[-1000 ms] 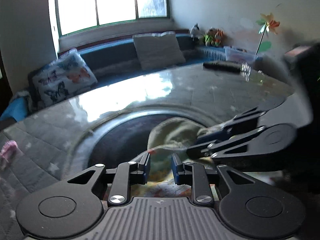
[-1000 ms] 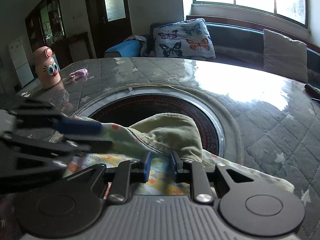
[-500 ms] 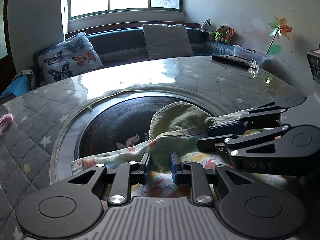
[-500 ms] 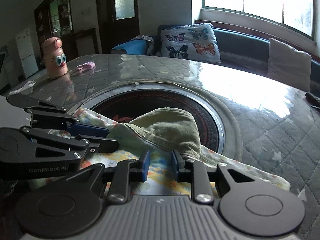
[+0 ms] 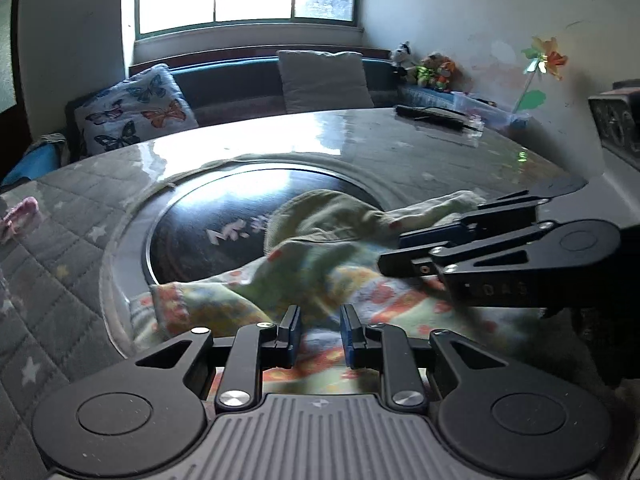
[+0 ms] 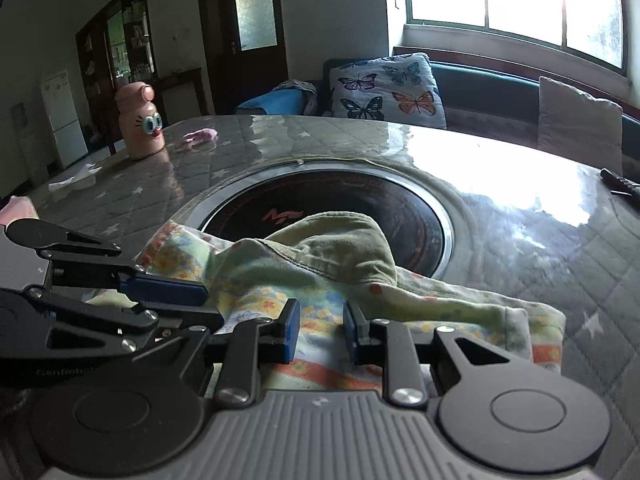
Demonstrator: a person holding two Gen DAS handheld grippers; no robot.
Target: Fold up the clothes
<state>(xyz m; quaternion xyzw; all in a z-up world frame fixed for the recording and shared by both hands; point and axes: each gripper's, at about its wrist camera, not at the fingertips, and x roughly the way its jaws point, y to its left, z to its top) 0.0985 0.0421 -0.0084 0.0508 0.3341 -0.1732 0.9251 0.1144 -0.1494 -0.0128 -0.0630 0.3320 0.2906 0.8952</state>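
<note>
The quilted table (image 6: 520, 248) spreads ahead of both claws, its dark round inset (image 6: 360, 200) just beyond them. The patterned garment (image 6: 320, 264) lies bunched under the fingertips. Left gripper (image 5: 320, 334) and right gripper (image 6: 321, 330) hover part-open, jaws gripping nothing.

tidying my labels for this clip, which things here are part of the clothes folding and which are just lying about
Part of the job:
- patterned garment with olive lining
- left tongs, open over the cloth
- right tongs, open over the cloth

Just lying about:
- pink bottle with cartoon eyes
- small pink item
- butterfly cushion
- black remote
- pinwheel
</note>
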